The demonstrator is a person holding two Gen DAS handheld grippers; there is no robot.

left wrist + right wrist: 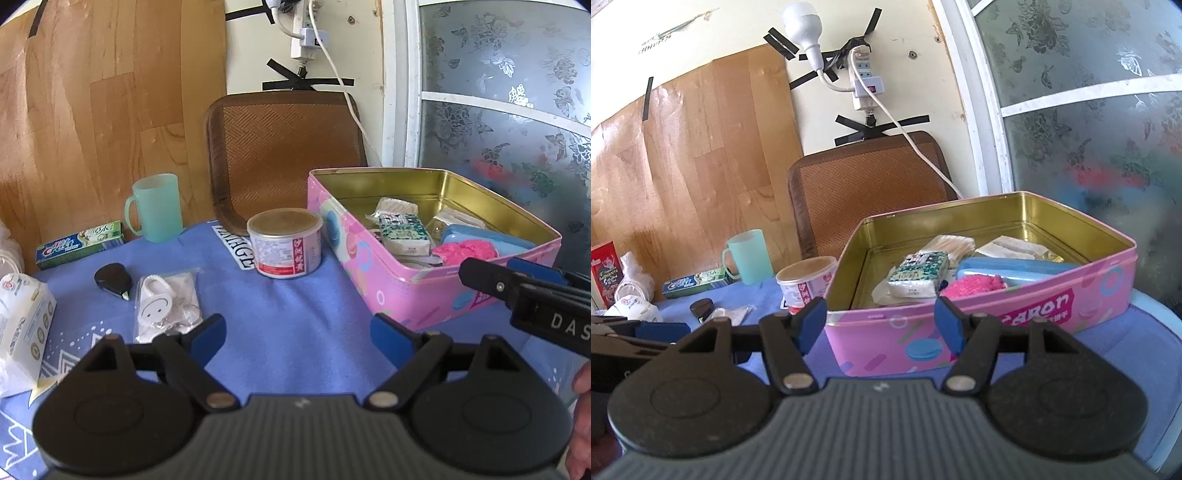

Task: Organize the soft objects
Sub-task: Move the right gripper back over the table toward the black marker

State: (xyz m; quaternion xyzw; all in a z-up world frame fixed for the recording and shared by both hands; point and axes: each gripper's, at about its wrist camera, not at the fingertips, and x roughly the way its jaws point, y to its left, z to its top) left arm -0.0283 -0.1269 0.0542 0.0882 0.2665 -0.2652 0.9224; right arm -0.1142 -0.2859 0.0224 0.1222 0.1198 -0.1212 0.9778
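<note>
- Left wrist view: left tongs (297, 332) spread wide over blue-clothed desk (280, 317), pinching nothing.
- Right wrist view: right tongs (881, 321) likewise spread, empty, just in front of near wall of pink tin (979, 332).
- Pink tin open on right part of desk, gold inside; in it a fluffy pink soft piece (975, 286) near the front wall, touching a light blue case (1015, 271) behind it, with a green-and-white tissue pack (918, 278) to the left and pale wrapped packets further back.
- Same contents visible from left side: pink soft piece (465, 251), tissue pack (404, 230), blue case (487, 238).
- Left of tin, on the cloth: round can (284, 243) with red label, clear bag with a white smiley item (166, 306), small black object (112, 278), toothpaste box (79, 245), mint green mug (155, 208).
- White carton (22, 325) at far left edge.
- Brown woven mat (284, 155) propped against wall behind desk.
</note>
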